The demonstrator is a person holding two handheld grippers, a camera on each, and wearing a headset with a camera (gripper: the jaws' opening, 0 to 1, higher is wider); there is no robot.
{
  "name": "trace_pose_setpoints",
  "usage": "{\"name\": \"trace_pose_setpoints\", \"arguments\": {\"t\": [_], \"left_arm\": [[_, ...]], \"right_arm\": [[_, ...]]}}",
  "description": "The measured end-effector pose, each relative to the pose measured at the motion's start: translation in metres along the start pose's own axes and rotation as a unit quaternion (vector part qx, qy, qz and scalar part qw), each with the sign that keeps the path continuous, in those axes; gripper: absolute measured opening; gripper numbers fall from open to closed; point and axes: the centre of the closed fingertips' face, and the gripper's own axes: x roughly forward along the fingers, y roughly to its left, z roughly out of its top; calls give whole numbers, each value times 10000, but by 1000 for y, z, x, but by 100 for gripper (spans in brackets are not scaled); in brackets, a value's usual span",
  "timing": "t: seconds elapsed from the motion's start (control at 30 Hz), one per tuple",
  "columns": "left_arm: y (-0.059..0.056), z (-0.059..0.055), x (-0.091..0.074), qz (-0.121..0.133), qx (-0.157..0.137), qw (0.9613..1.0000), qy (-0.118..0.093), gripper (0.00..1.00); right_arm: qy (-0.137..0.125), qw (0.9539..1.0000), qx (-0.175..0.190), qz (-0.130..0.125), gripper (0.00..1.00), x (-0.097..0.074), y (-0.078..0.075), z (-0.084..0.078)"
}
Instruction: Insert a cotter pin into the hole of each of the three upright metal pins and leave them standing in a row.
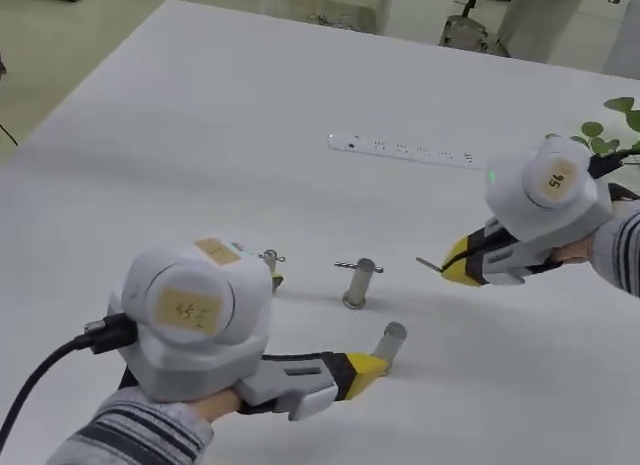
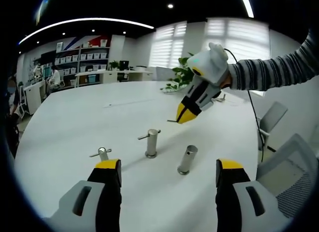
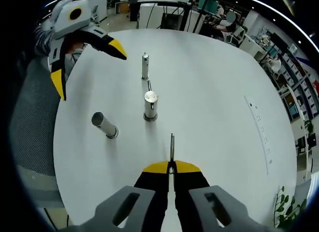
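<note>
White table (image 1: 180, 125): broad bare top to the left and behind the row, far edge well apart.
Left gripper (image 2: 168, 168): jaws spread, holding nothing, one tip just beside the third pin.
First pin (image 1: 269, 257) and second pin (image 1: 357, 285): upright, each with a cotter pin (image 1: 345, 266) crosswise.
Third pin (image 1: 391, 337): bare.
Right gripper (image 3: 172, 167): jaws pressed together on a loose cotter pin (image 3: 172, 144), apart from the row.
Power strip (image 1: 405, 150): behind the row.
Plant (image 1: 612, 125): at the right edge.

Three metal pins (image 1: 356, 288) — and, seemingly, three cotter pins (image 1: 358, 267)
</note>
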Motion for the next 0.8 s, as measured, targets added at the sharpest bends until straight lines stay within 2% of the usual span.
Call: {"name": "trace_pose_setpoints", "arguments": {"t": [0.47, 0.57, 0.8], "left_arm": [[-10, 0, 2, -190, 6, 9998, 4, 62], [-12, 1, 2, -245, -87, 9997, -22, 58], [-14, 5, 1, -366, -393, 9984, -156, 49]], "right_arm": [[-270, 9977, -603, 130, 0, -12, 41, 22], [-342, 9966, -729, 172, 0, -11, 43, 26], [-440, 9934, -1018, 285, 0, -11, 63, 40]]}}
